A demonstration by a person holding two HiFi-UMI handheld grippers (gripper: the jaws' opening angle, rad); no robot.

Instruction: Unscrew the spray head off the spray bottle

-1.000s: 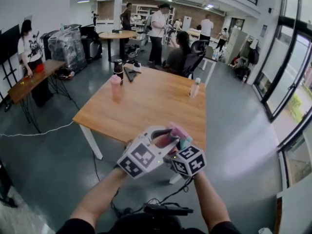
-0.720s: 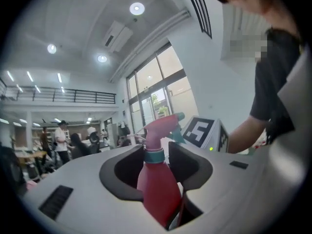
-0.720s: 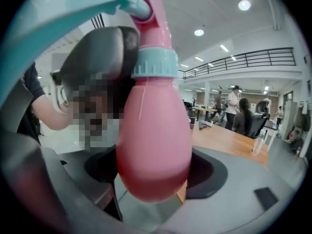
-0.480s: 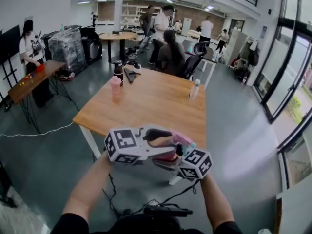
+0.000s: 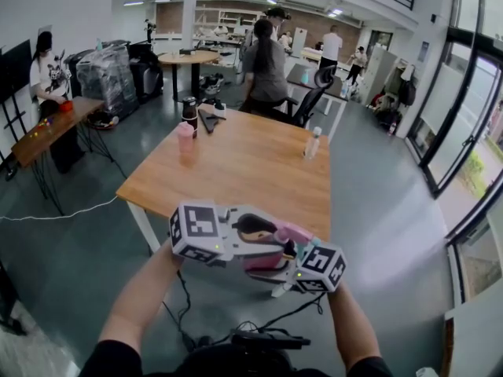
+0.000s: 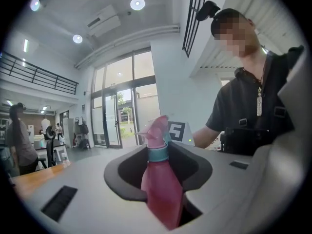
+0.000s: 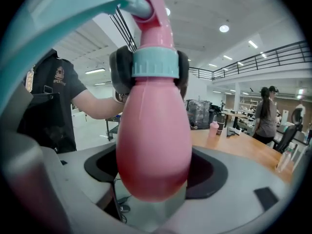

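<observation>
The spray bottle (image 7: 153, 130) fills the gap between the right gripper (image 7: 156, 172) jaws and hides their inner faces. Above the jaws, the spray head (image 7: 146, 13) trigger runs off the upper-left edge. Behind the jaw tips, the bottle base is blurred.

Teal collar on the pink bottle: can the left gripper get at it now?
Seemingly yes: the left gripper, whose jaws have just been closing, pinches the teal collar between them, while the right gripper holds the pink bottle.
</observation>
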